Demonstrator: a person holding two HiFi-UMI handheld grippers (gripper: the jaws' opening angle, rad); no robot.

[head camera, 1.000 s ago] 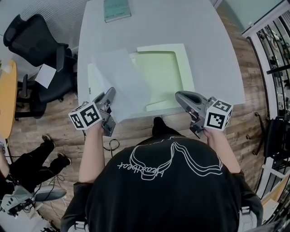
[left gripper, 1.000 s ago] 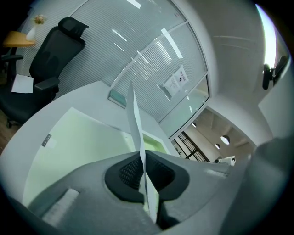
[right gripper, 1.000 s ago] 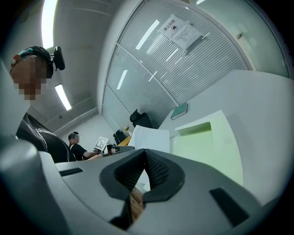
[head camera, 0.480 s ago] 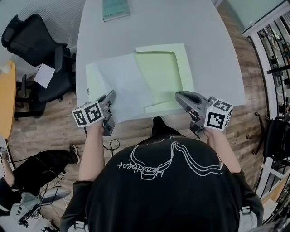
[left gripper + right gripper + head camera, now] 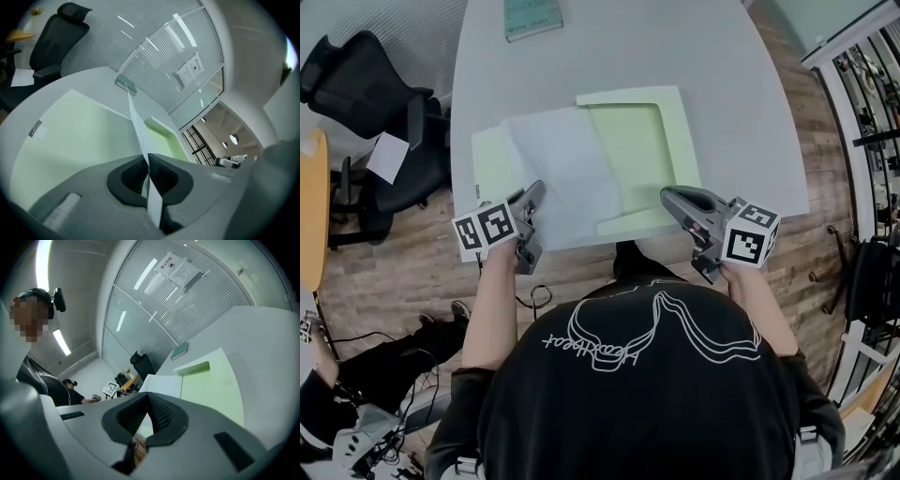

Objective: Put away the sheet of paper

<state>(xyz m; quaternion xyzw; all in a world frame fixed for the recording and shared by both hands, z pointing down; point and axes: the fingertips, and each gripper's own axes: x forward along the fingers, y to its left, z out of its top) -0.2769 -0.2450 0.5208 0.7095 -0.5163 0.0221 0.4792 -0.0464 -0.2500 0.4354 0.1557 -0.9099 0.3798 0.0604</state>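
One sheet of paper is recorded. It lies across the middle of one open green folder on the grey table and hides the folder's fold. One leaf of the folder shows on each side of the sheet.

Two grippers are counted. The left gripper has its jaws closed tight on the sheet's left edge, towards the near corner. In the left gripper view the sheet is seen edge-on, pinched between the pads and running away from them over the folder. The gripped stretch of edge is hidden in the head view by the gripper body.

The right gripper is held at the table's near edge, just beside the folder's near right corner. Contact with the folder cannot be determined. Its jaws are seen pressed together in the right gripper view, and nothing is seen between them.

One teal booklet lies at the far edge and is cut off by the frame.
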